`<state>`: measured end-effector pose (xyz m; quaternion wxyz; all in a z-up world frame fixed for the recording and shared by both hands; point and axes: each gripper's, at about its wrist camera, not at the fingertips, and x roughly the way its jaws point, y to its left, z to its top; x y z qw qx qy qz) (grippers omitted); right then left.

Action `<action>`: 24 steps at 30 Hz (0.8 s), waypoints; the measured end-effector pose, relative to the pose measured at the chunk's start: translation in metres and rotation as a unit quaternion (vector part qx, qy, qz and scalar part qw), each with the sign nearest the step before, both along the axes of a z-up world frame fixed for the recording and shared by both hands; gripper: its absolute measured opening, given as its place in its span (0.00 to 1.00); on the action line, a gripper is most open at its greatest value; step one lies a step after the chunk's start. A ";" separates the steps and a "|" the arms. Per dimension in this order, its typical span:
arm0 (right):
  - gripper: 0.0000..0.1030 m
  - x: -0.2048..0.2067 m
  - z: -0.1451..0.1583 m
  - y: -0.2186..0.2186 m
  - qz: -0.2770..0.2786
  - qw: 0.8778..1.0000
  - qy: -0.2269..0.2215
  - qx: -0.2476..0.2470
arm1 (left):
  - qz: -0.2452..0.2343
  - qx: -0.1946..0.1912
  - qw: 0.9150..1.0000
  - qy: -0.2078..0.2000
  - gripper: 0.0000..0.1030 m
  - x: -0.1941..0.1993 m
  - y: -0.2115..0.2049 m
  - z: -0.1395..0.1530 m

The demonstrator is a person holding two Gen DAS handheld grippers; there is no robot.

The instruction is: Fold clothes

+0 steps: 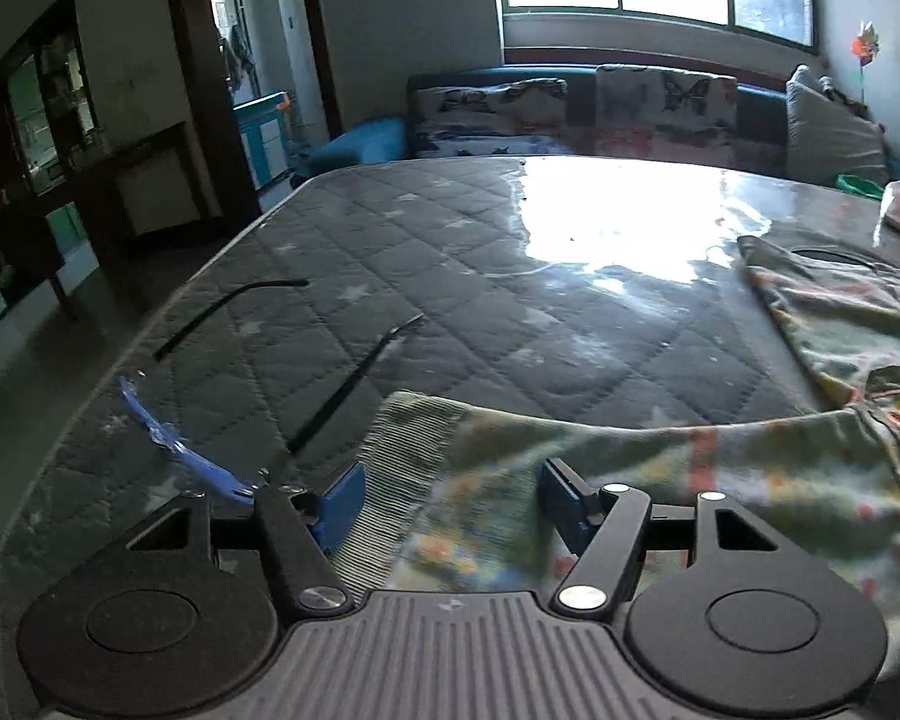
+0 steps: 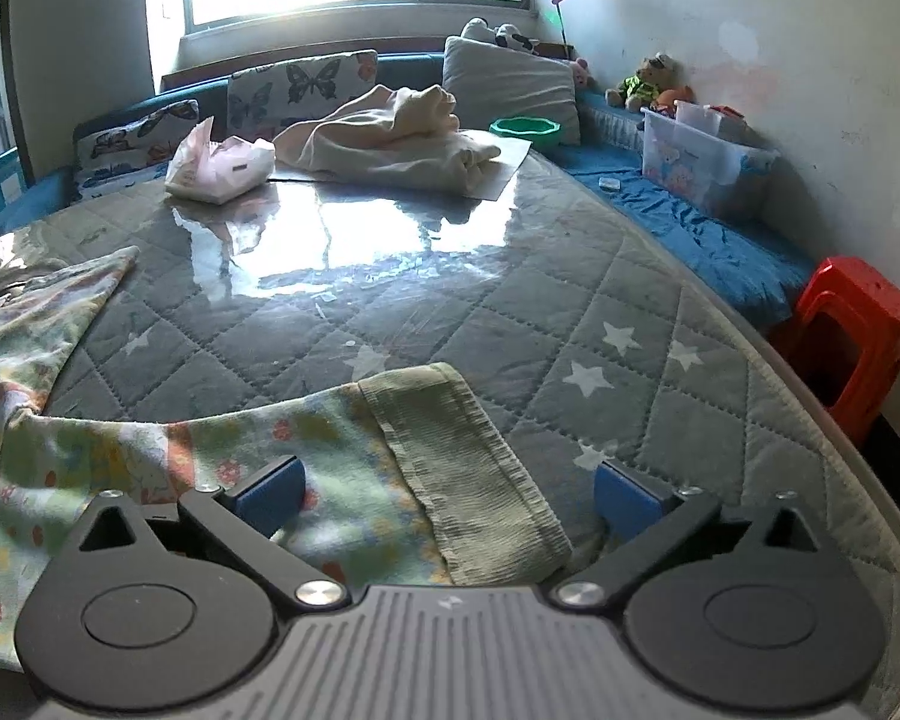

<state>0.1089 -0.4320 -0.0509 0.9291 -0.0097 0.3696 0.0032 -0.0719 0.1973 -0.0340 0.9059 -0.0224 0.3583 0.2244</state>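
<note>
A quilted grey worktop (image 2: 570,312) with white stars, covered by a glossy clear sheet, carries a pale patterned garment (image 2: 150,456) printed with small flowers; it lies spread along the near edge, and a ribbed greenish cuff (image 2: 468,468) ends the sleeve or leg on its right side. The right tool (image 2: 450,495) hangs low over that cuff with its blue pads (image 2: 627,501) spread wide, one over the printed cloth and the other over bare quilting just beyond the cuff, neither pressing on anything. From the other side, the left tool (image 1: 450,501) sits over the opposite end of the garment (image 1: 690,480), where another ribbed cuff (image 1: 402,438) lies; its jaws stand apart with the cloth between and beneath them, and whether the pads (image 1: 345,501) touch the cloth I cannot tell. More of the garment runs up toward the right in that view. Strips of black tape (image 1: 228,312) and a scrap of blue tape (image 1: 168,438) mark the worktop near the left tool. Farther back lie a crumpled cream cloth (image 2: 390,132), a pink plastic bag (image 2: 219,165) and a green bowl (image 2: 525,129), well apart from the garment. A red stool (image 2: 852,324) stands beside the worktop.
</note>
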 end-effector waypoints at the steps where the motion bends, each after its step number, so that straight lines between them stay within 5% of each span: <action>1: 1.00 -0.001 0.002 0.003 0.003 1.000 -0.005 -0.007 | 0.001 -0.001 1.000 0.002 0.66 0.000 0.000 0.001; 5: 1.00 -0.011 0.016 0.016 0.032 0.999 -0.031 -0.022 | -0.018 -0.030 0.999 -0.018 0.68 -0.005 -0.012 0.012; 12: 1.00 -0.022 0.023 0.044 0.097 0.995 -0.037 0.001 | -0.123 -0.065 0.988 -0.068 0.96 -0.006 -0.074 0.039; 17: 1.00 -0.029 0.016 0.063 0.131 0.991 -0.037 -0.013 | -0.199 -0.081 0.972 -0.097 1.00 0.001 -0.119 0.050; 24: 1.00 -0.031 -0.001 0.057 0.120 0.993 -0.021 -0.007 | -0.244 -0.118 0.958 -0.093 1.00 0.016 -0.160 0.043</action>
